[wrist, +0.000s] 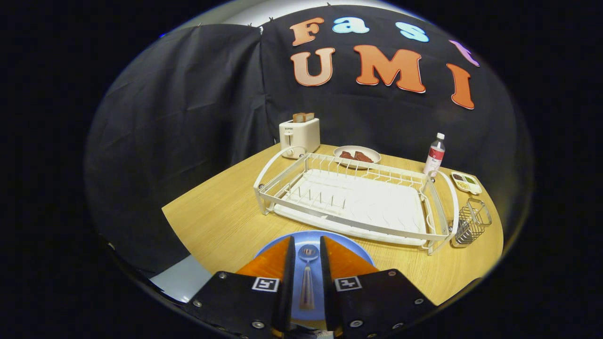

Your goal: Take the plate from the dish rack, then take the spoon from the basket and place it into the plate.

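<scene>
Gripper (307, 256) held over round blue plate (314, 238) on wooden table (226, 221). Fingers parted, pressing nothing; metal spoon (308, 273) seen lying between them in plate. White wire dish rack (358, 200) beyond, wire basket (471, 223) beside it.

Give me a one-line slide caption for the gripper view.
Gripper fingers flank a spoon lying on the blue plate, just ahead of the empty white dish rack.
</scene>
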`<state>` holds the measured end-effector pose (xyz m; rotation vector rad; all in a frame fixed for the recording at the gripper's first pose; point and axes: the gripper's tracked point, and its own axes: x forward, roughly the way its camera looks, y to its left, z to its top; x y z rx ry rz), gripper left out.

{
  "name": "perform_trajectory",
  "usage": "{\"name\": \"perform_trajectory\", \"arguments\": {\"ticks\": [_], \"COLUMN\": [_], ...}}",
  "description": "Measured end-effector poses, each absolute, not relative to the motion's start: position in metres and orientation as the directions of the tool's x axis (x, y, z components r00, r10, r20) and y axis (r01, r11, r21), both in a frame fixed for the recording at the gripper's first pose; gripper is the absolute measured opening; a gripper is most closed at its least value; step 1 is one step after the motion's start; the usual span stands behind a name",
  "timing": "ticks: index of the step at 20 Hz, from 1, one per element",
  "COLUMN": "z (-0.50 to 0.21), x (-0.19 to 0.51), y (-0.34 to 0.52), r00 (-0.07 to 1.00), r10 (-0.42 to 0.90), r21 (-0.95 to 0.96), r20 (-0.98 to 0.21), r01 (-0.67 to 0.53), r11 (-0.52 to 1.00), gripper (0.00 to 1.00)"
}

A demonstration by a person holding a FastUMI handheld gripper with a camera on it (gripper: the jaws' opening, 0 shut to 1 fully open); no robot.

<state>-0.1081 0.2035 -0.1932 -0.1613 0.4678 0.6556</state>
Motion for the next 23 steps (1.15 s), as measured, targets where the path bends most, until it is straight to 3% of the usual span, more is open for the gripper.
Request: {"name": "perform_trajectory", "arguments": {"ticks": [1,2,3,5,9,23], "z": [-0.191,-0.189,-0.187,-0.179,-0.152,-0.012], "x": [-0.105,-0.102,-0.097,-0.090,-0.071,-0.040], "y": [0.201,0.196,0.192,0.184,0.157,0.065], "r00": [0.702,0.709,0.717,0.734,0.790,0.963], "r10": [0.540,0.532,0.522,0.506,0.448,0.212], "r21": [0.006,0.011,0.018,0.029,0.018,-0.007], "r20": [-0.464,-0.463,-0.461,-0.453,-0.419,-0.165], "r01": [-0.608,-0.595,-0.581,-0.555,-0.486,-0.216], "r11": [0.794,0.804,0.814,0.831,0.874,0.976], "gripper": [0.43,0.48,0.62,0.78,0.96,0.97]}}
